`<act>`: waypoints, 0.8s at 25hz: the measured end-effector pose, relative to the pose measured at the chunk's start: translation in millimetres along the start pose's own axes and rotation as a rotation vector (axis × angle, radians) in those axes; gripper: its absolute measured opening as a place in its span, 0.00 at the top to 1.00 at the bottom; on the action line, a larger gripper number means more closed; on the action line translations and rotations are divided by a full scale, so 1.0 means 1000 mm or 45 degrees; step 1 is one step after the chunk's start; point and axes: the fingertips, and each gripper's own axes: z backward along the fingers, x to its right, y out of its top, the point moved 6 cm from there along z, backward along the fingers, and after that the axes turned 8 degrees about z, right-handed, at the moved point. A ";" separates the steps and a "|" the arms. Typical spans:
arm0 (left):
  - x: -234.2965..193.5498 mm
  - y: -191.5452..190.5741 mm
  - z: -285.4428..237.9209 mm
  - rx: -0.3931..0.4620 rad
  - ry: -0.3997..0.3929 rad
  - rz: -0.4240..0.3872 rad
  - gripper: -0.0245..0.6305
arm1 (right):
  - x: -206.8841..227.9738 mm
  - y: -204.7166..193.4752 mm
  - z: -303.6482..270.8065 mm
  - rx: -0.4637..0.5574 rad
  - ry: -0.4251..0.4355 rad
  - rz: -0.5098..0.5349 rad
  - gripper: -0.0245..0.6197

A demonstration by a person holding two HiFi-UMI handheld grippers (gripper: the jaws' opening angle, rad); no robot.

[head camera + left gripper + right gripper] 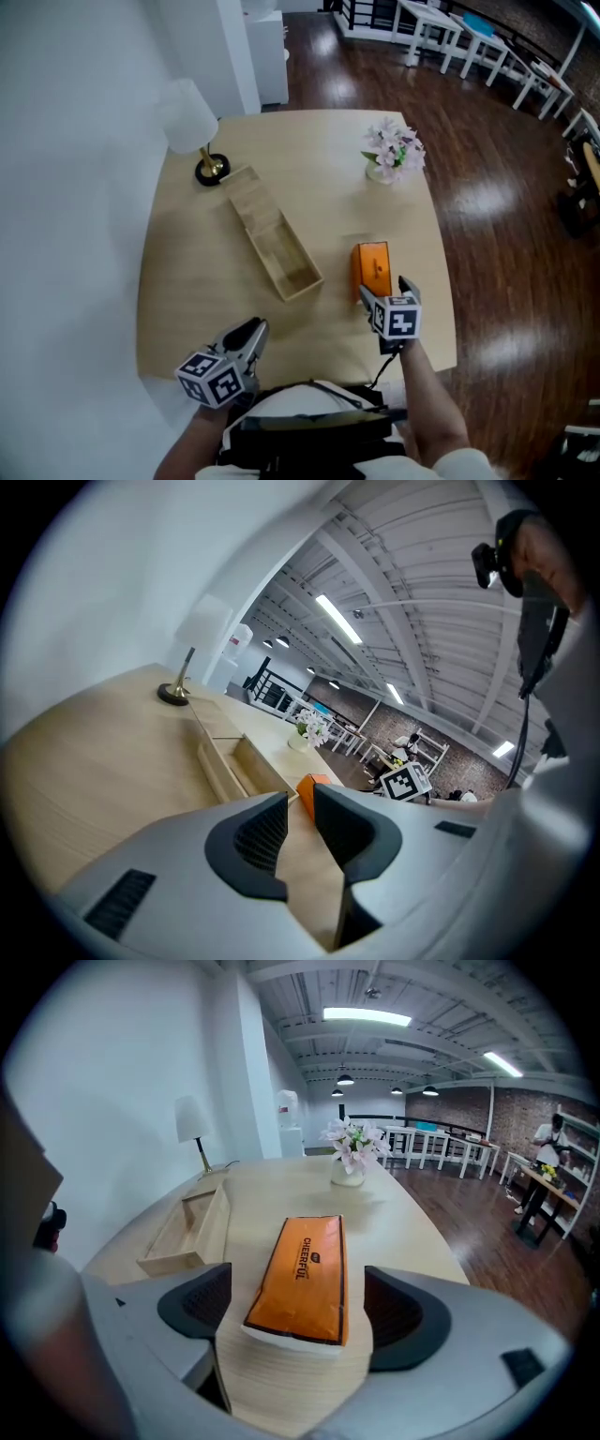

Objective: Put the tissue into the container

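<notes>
An orange tissue pack [372, 267] [302, 1274] lies flat on the round wooden table, to the right of the long open wooden container [279, 251] [187, 1227], which holds nothing I can see. My right gripper [382, 289] [298, 1307] is open at the pack's near end. The pack lies between its two pads with a gap on each side. My left gripper [251, 333] [300, 794] hovers over the table's near edge, its jaws almost together with nothing between them. Past its tips I see the container [234, 761] and the pack [314, 785].
A white table lamp [192, 127] stands at the far left of the table, beside the container's far end. A vase of pale flowers [392, 155] sits at the far right. A white wall runs along the left. Dark wood floor surrounds the table.
</notes>
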 end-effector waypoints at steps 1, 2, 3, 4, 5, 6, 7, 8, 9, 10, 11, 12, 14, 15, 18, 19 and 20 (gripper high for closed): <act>0.001 0.000 -0.001 0.000 0.002 -0.001 0.85 | 0.001 0.001 -0.003 -0.009 -0.004 0.010 0.28; 0.001 0.000 -0.002 -0.001 0.006 -0.002 0.85 | 0.002 0.001 -0.005 -0.018 -0.009 0.019 0.28; 0.001 -0.001 -0.003 -0.003 0.012 -0.003 0.85 | 0.003 0.002 -0.008 -0.027 -0.012 0.025 0.27; 0.001 -0.002 -0.004 -0.006 0.017 -0.004 0.85 | 0.004 0.001 -0.011 -0.036 -0.012 0.028 0.27; 0.001 -0.002 -0.005 -0.009 0.020 -0.005 0.84 | 0.005 0.001 -0.013 -0.044 -0.008 0.028 0.26; 0.002 -0.003 -0.006 -0.010 0.020 -0.005 0.84 | 0.005 0.000 -0.016 -0.051 -0.002 0.026 0.26; 0.003 -0.003 -0.007 -0.011 0.018 -0.004 0.84 | 0.005 0.000 -0.017 -0.054 0.006 0.024 0.26; 0.004 -0.004 -0.008 -0.013 0.016 -0.003 0.84 | 0.004 0.000 -0.019 -0.056 0.014 0.023 0.26; 0.004 -0.004 -0.009 -0.015 0.014 -0.003 0.84 | 0.003 0.000 -0.020 -0.058 0.022 0.025 0.26; 0.005 -0.004 -0.010 -0.019 0.014 -0.004 0.84 | 0.002 0.000 -0.021 -0.061 0.027 0.028 0.26; 0.005 -0.004 -0.011 -0.023 0.013 -0.006 0.84 | 0.001 0.000 -0.023 -0.066 0.029 0.031 0.26; 0.005 -0.004 -0.013 -0.028 0.012 -0.008 0.84 | 0.001 0.000 -0.025 -0.072 0.028 0.030 0.26; 0.006 -0.005 -0.016 -0.038 0.010 -0.014 0.84 | 0.002 -0.001 -0.030 -0.088 0.025 0.025 0.26; 0.006 -0.005 -0.018 -0.043 0.009 -0.016 0.84 | 0.003 -0.002 -0.032 -0.096 0.024 0.026 0.26; 0.006 -0.004 -0.022 -0.053 0.010 -0.020 0.84 | 0.002 -0.005 -0.038 -0.121 0.024 0.052 0.26; 0.006 -0.004 -0.023 -0.056 0.011 -0.021 0.84 | 0.002 -0.006 -0.039 -0.131 0.023 0.062 0.26; 0.006 -0.003 -0.024 -0.058 0.011 -0.022 0.84 | 0.001 -0.009 -0.041 -0.141 0.021 0.069 0.26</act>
